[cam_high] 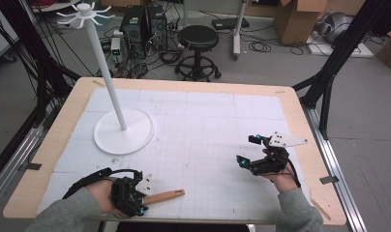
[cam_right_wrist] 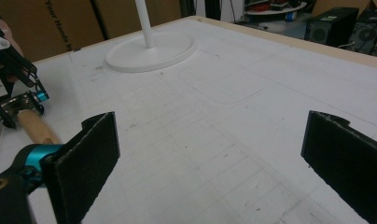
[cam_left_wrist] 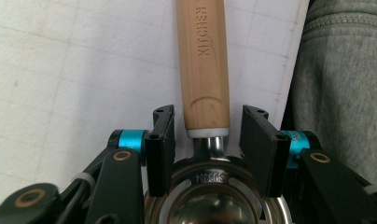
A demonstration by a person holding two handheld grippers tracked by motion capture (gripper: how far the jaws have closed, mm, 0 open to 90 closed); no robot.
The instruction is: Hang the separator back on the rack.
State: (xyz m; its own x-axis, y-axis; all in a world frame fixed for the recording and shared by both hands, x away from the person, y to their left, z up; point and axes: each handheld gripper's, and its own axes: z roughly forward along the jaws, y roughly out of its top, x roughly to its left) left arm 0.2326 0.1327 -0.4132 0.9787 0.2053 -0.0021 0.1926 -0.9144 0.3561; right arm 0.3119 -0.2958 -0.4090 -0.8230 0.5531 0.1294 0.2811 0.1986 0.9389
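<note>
Here, lower left of frame: left gripper point(cam_left_wrist: 205, 140) jaws apart, straddling utensil point(cam_high: 162, 196) neck on surface point(cam_high: 208, 125), not yet pressing. Right gripper point(cam_right_wrist: 210, 154) jaws wide apart, nothing between. Risk: steel neck slipping sideways under off-centre closing.

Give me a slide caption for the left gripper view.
Left tool straddles the steel neck of a wooden-handled kitchen utensil lying on the white gridded mat, jaws not yet touching it.

One utensil point(cam_high: 162, 196), one stand point(cam_high: 122, 126)
</note>
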